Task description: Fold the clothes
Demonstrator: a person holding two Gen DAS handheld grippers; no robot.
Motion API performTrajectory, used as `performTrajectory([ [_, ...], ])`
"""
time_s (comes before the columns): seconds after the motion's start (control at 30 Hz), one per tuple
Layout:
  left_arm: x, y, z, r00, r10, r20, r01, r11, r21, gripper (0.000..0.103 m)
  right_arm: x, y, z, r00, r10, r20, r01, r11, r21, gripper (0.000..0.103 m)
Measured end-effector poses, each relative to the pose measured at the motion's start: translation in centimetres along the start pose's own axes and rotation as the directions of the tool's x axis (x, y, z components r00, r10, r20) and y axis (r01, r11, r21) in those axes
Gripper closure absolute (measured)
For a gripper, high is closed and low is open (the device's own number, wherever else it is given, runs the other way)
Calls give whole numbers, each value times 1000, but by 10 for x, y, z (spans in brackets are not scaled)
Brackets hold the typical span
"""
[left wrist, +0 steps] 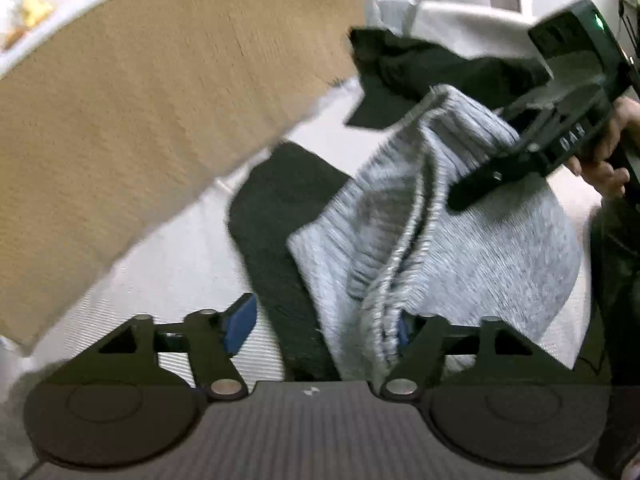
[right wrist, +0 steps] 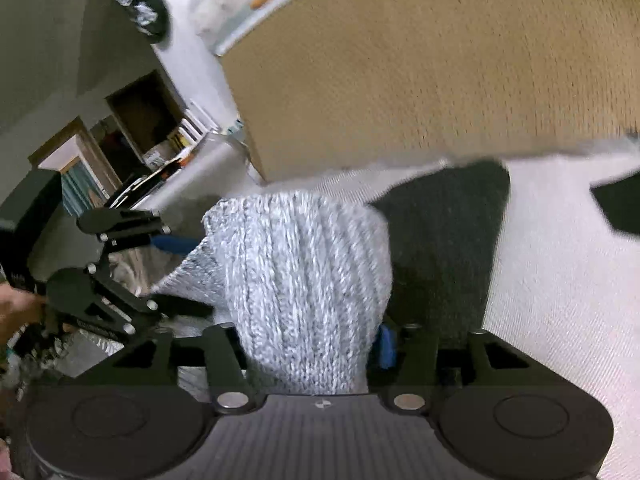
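A grey knit sweater (left wrist: 460,248) hangs bunched in the air between both grippers. In the right wrist view the sweater (right wrist: 304,280) fills the gap between the fingers of my right gripper (right wrist: 304,340), which is shut on a thick bunch of it. From the left wrist view, that right gripper (left wrist: 472,188) holds the sweater's upper part at the right. My left gripper (left wrist: 320,320) stands open, with the knit edge draped against its right finger and hiding that blue pad. The left blue pad (left wrist: 240,326) is bare. A black garment (left wrist: 404,68) hangs behind the sweater.
Below lies a white ribbed bed surface (right wrist: 560,280) with a dark cloth (left wrist: 276,208) on it. A tan board-like panel (left wrist: 140,112) slants across the upper left. A hand (left wrist: 604,160) holds the right gripper. Cluttered shelves (right wrist: 148,120) stand at the far left.
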State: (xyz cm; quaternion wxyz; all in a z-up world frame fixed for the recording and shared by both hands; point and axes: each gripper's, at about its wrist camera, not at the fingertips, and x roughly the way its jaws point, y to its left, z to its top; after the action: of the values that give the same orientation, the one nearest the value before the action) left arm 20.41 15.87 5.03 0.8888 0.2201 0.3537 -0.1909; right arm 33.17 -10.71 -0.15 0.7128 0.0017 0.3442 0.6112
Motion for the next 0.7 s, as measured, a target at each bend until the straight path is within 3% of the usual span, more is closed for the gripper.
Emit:
performTrajectory([
  [0.23,-24,6,-2,996,50,69,-47,998,-45,29,0,-5,1,998,-54,23,54,998,10,40],
  [0.33,-31,9,-8,997,11,82,-3,995,-102,29,1,-6,-1,997,-71,23,71,997,23,40],
  [0.47,-23,7,-20,991,-109,82,120,981,-154,27,1,-13,-14,994,-107,7,106,993,47,40],
  [0.7,-6,-16,-35,989,-140,43,144,982,-120,27,-9,-20,-20,993,-116,19,115,991,68,39],
])
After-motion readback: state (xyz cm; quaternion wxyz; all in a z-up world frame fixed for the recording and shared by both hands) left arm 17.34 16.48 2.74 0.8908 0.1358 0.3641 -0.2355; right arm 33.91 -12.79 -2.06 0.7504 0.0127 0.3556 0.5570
